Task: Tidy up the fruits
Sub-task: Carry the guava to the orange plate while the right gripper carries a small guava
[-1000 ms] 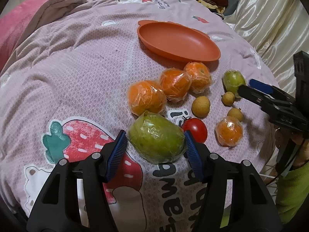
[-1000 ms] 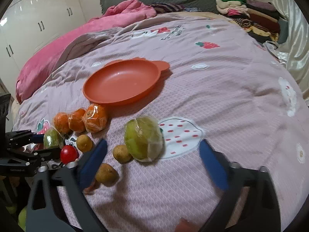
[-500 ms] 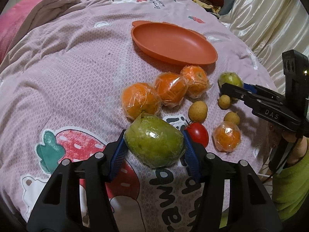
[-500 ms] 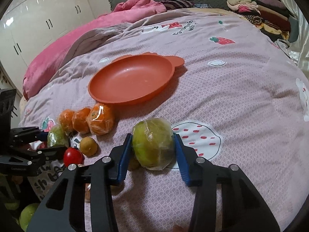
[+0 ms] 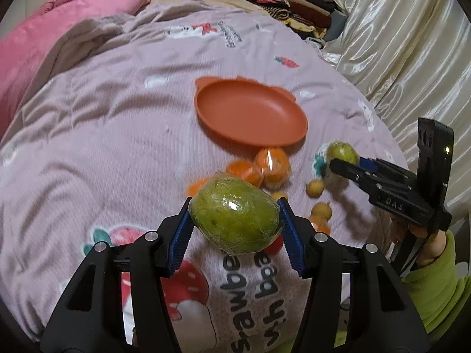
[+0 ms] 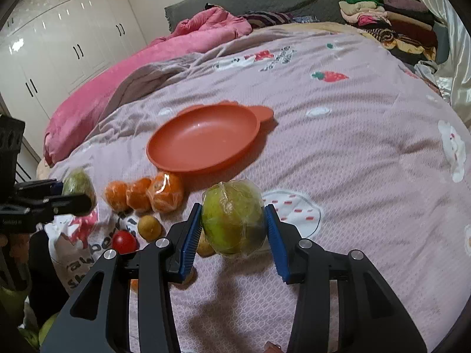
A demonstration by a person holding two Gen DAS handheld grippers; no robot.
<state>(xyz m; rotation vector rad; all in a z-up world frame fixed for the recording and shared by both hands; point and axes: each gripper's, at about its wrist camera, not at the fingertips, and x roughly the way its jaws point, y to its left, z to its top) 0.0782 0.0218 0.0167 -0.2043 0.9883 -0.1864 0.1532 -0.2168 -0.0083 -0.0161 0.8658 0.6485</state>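
My left gripper [image 5: 234, 204] is shut on a large oval green fruit [image 5: 234, 220] in clear wrap and holds it above the blanket. My right gripper [image 6: 233, 207] is shut on a rounder wrapped green fruit [image 6: 232, 220], low over the bed. Each gripper also shows in the other view: the right gripper [image 5: 343, 158] at the right, the left gripper [image 6: 75, 191] at the left. An empty orange plate [image 6: 203, 138] lies just beyond the fruit, also seen as the plate [image 5: 250, 114]. Three wrapped oranges [image 6: 144, 194], a red tomato [image 6: 123, 241] and small yellow-brown fruits [image 6: 149, 227] lie between the grippers.
The fruit lies on a mauve strawberry-print blanket [image 6: 353, 147] covering a bed. A pink quilt [image 6: 147, 67] is bunched at the far left and folded clothes [image 6: 391, 20] are stacked at the far right. A green sleeve [image 5: 432, 291] holds the right gripper. Cream curtains [image 5: 412, 44] hang on the right.
The right gripper's jaws closed onto the round green fruit. The left gripper tightened on the oval fruit and lifted it off the blanket, so it now hides part of the oranges.
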